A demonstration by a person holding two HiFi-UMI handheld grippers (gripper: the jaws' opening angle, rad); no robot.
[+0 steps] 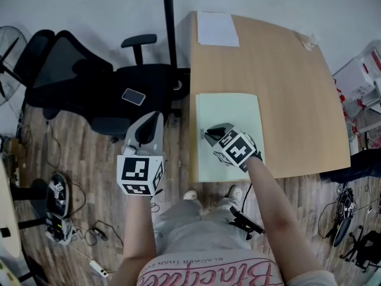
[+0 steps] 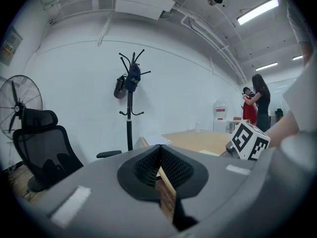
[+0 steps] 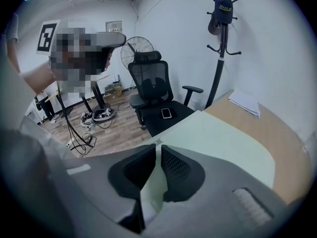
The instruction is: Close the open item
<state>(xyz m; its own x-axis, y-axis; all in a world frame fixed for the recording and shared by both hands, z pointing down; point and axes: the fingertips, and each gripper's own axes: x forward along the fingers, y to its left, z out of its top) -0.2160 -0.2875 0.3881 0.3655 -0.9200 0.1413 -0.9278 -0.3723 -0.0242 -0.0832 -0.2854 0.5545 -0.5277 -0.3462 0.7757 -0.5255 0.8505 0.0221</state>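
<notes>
A pale green folder [image 1: 229,112] lies flat on the wooden table [image 1: 286,76], near its front left corner. My right gripper [image 1: 209,134] sits over the folder's left edge. In the right gripper view, this gripper [image 3: 157,150] is shut on the edge of the folder's cover [image 3: 223,138], beside a small metal tab. My left gripper [image 1: 153,117] hangs over the floor left of the table. Its jaws [image 2: 159,150] are shut with nothing in them. The right gripper's marker cube [image 2: 247,140] shows past them.
A black office chair [image 1: 107,82] with a phone [image 1: 133,96] on its seat stands left of the table. A coat stand [image 1: 169,16] is behind it. White paper [image 1: 217,28] lies at the table's far end. Cables and gear litter the floor [image 1: 59,213]. Two people [image 2: 257,103] stand far off.
</notes>
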